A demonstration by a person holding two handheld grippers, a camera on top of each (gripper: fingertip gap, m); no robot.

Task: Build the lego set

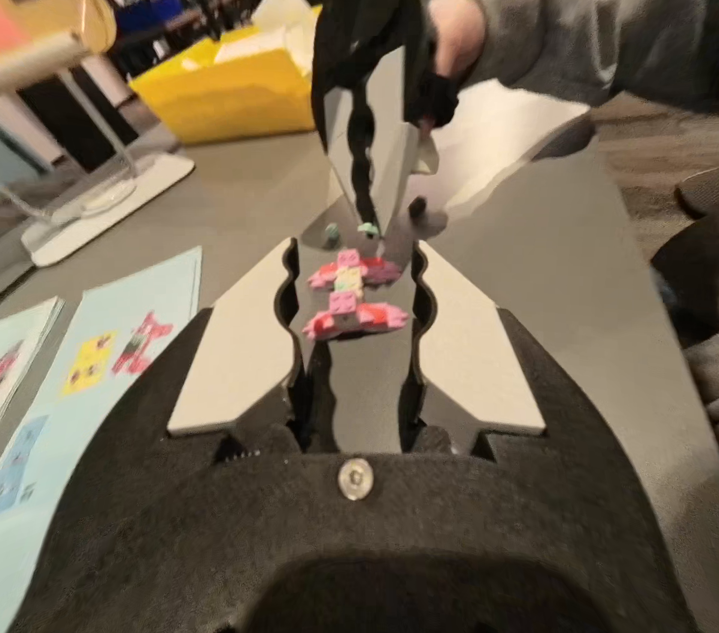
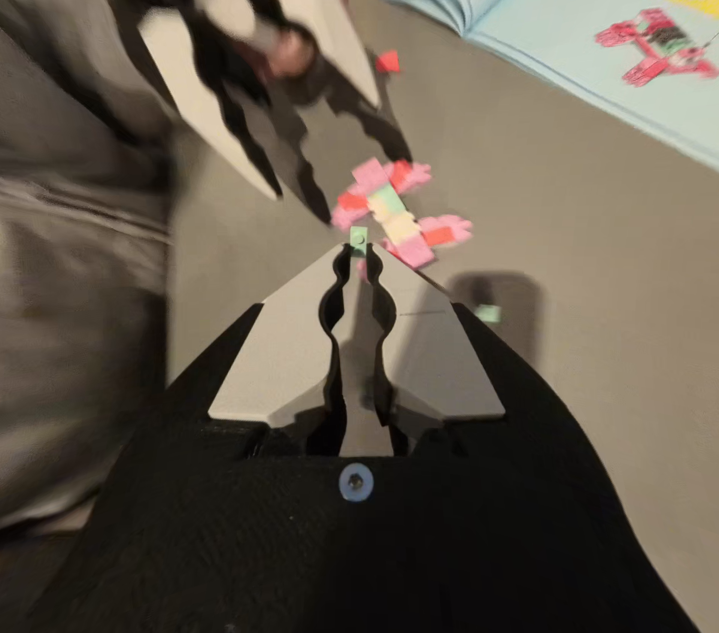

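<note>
A small pink, red, yellow and pale green lego model (image 1: pixel 352 297) lies on the grey table; it also shows in the right wrist view (image 2: pixel 397 211). My left gripper (image 1: pixel 354 252) is open and empty, its fingers on either side of the model's near end, slightly above it. In the right wrist view it (image 2: pixel 365 182) comes in from the upper left. My right gripper (image 2: pixel 357 248) is shut on a small pale green plate (image 2: pixel 358 240), held just beside the model. In the left wrist view it (image 1: pixel 371 231) hangs point-down behind the model, with the plate (image 1: pixel 369 228).
An open pale blue instruction booklet (image 1: pixel 116 334) lies left of the model, also seen in the right wrist view (image 2: pixel 583 23). A loose red piece (image 2: pixel 387 62), a loose green piece (image 2: pixel 488 314) and a small grey-green piece (image 1: pixel 332 231) lie nearby. A yellow bin (image 1: pixel 233 93) stands at the back.
</note>
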